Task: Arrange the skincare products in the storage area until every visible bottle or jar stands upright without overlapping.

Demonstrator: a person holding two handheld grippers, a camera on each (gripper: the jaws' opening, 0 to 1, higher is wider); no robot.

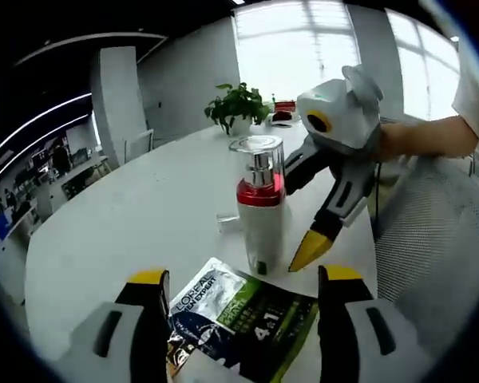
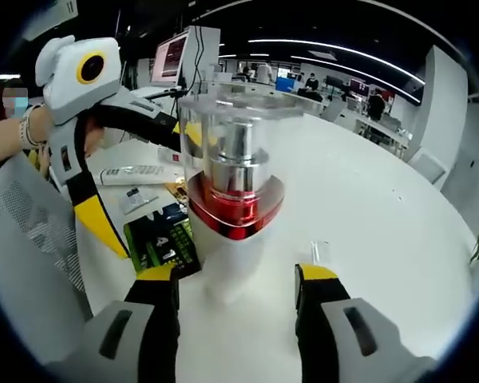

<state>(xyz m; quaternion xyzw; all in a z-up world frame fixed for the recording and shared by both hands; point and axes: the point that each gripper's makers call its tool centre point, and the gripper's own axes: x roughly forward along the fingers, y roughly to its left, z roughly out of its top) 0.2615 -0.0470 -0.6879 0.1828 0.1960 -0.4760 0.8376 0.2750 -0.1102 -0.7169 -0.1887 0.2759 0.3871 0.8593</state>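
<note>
Skincare items on white round table [image 1: 128,215]: one pump bottle upright, one sachet lying flat.

Pump bottle [image 1: 260,206]: white body, red collar, silver pump under a clear cap; stands upright near the table's middle; no writing legible on it. In the right gripper view the bottle [image 2: 231,199] rises just ahead of the right claw [image 2: 235,279], whose yellow-tipped jaws stand apart on either side of its base, contact not discernible. Sachet [image 1: 243,315]: dark and green, printed "L'OREAL MEN EXPERT" and "4 in 1", flat on the table beside the bottle, just ahead of the left claw [image 1: 243,279], jaws apart, clamped on nothing. Small clear piece [image 1: 227,218] lies by the bottle. Potted plant [image 1: 238,108] at the table's far edge.
</note>
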